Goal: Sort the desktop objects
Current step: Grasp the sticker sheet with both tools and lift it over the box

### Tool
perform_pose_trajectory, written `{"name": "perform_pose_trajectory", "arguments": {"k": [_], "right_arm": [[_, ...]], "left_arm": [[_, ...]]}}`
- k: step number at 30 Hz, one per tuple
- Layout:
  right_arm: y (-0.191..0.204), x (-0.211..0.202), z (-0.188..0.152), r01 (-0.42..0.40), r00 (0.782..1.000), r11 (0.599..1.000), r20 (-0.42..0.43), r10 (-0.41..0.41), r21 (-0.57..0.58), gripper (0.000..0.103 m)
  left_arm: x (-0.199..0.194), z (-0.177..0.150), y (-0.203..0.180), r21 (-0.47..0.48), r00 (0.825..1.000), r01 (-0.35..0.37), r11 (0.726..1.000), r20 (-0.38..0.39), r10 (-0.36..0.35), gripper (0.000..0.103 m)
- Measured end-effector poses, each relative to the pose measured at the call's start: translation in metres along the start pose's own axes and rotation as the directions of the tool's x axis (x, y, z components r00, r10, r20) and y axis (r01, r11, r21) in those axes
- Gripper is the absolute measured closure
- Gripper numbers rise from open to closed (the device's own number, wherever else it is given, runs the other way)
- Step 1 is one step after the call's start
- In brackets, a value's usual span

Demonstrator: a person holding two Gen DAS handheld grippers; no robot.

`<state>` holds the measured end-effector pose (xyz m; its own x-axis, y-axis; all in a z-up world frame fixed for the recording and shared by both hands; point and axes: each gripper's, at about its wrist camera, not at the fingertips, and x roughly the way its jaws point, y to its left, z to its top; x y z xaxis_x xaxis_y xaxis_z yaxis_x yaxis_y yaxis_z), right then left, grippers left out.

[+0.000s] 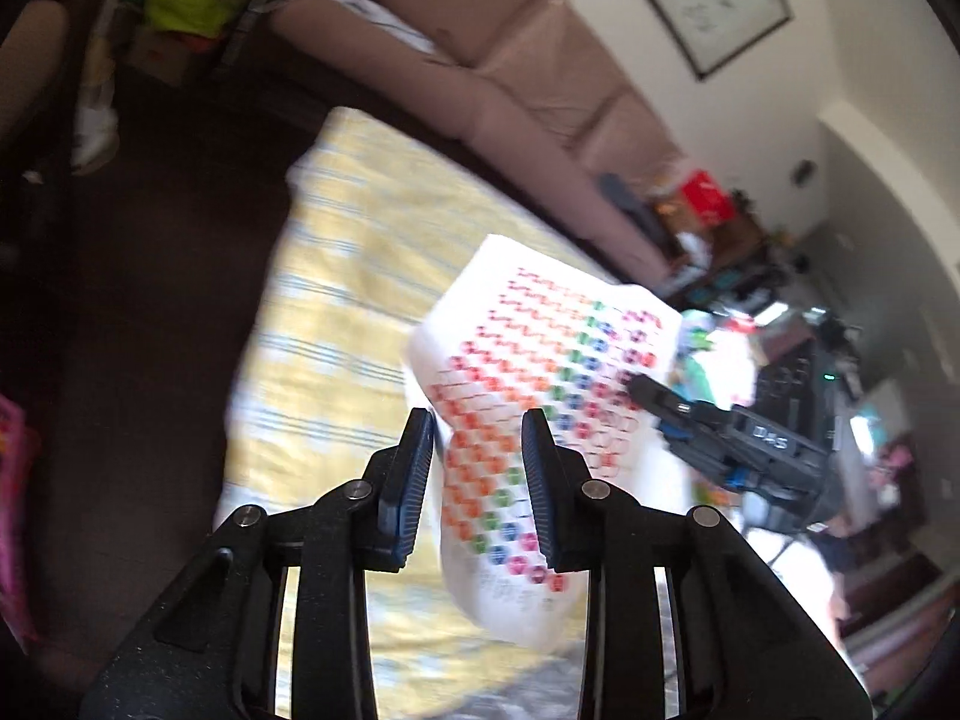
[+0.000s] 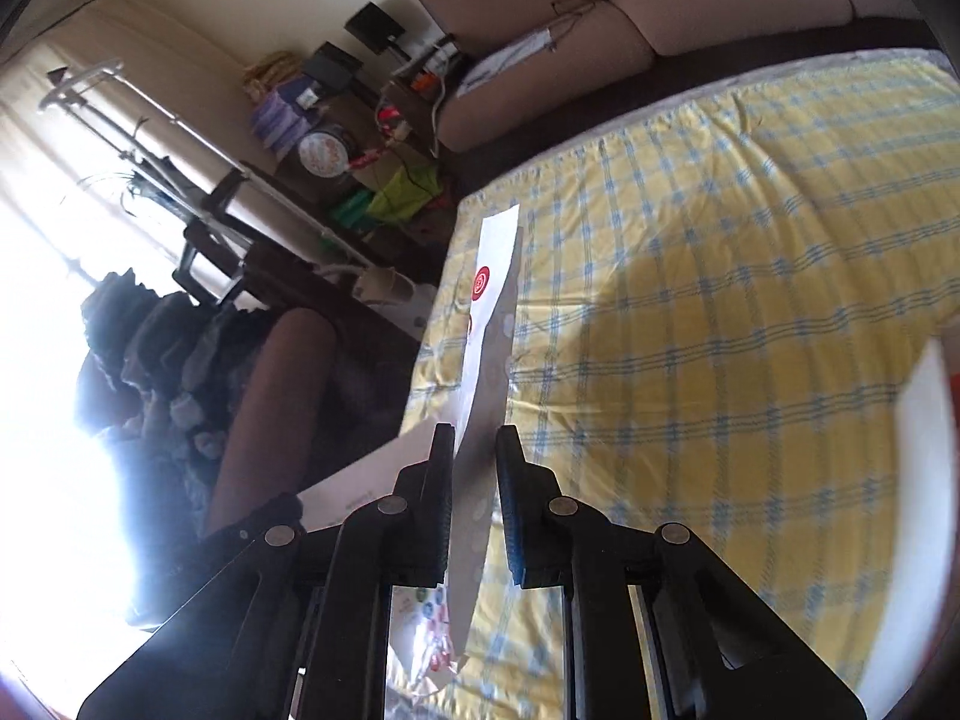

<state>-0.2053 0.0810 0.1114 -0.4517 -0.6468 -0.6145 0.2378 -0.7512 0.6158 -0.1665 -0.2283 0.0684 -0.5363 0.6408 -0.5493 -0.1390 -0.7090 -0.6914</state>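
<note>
A white sticker sheet printed with rows of red, orange, green, blue and pink dots hangs curled above the yellow checked tablecloth. My left gripper is open just short of the sheet's lower part and holds nothing. My right gripper reaches in from the right and grips the sheet's right edge. In the right wrist view the same sheet runs edge-on between the narrowly spaced fingers of the right gripper. It bears a round red mark.
A pink sofa runs along the table's far side. A white card and another sticker sheet lie under the right gripper near the table's left edge. A blurred white sheet edge shows at the right. A person's leg is beside the table.
</note>
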Motion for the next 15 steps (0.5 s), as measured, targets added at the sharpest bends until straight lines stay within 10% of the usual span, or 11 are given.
{"name": "perform_pose_trajectory", "arguments": {"k": [15], "right_arm": [[-0.082,-0.221,-0.027,0.049,0.97,0.997,0.237,-0.061,0.056,0.088]], "left_arm": [[0.073,-0.039,-0.215,0.246,0.987,0.117,0.962,-0.138,-0.085,0.082]]}}
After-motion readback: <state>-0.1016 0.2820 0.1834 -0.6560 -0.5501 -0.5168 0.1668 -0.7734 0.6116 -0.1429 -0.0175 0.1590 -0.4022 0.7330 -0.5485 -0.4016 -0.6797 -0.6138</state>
